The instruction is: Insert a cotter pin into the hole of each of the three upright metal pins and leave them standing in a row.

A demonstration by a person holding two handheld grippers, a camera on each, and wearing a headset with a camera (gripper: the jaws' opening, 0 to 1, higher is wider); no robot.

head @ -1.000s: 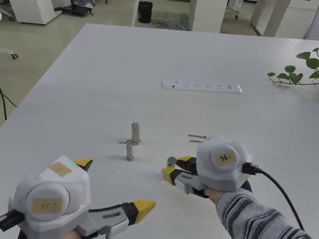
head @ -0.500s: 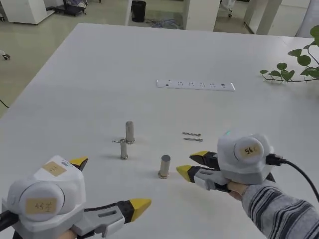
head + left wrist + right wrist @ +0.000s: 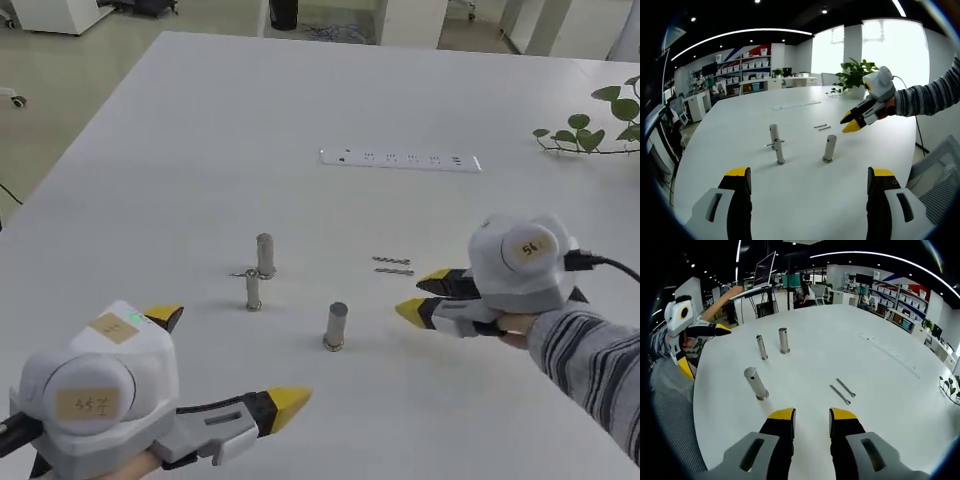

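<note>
Right gripper (image 3: 422,293) backed off pin (image 3: 335,326), which stands ahead-left of its tips. Jaws narrowly parted, empty. Cotter pins (image 3: 393,265) just ahead-right. Left gripper (image 3: 228,358) gaping, empty.

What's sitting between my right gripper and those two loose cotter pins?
Nothing. The right gripper view shows bare table between the right gripper and the two cotter pins lying just ahead of its jaws.

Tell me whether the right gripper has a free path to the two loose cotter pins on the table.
Probably yes. The right gripper hovers close beside the cotter pins, jaws apart and empty, with nothing lying between them. The nearest metal pin stands off to one side, out of the line.
</note>
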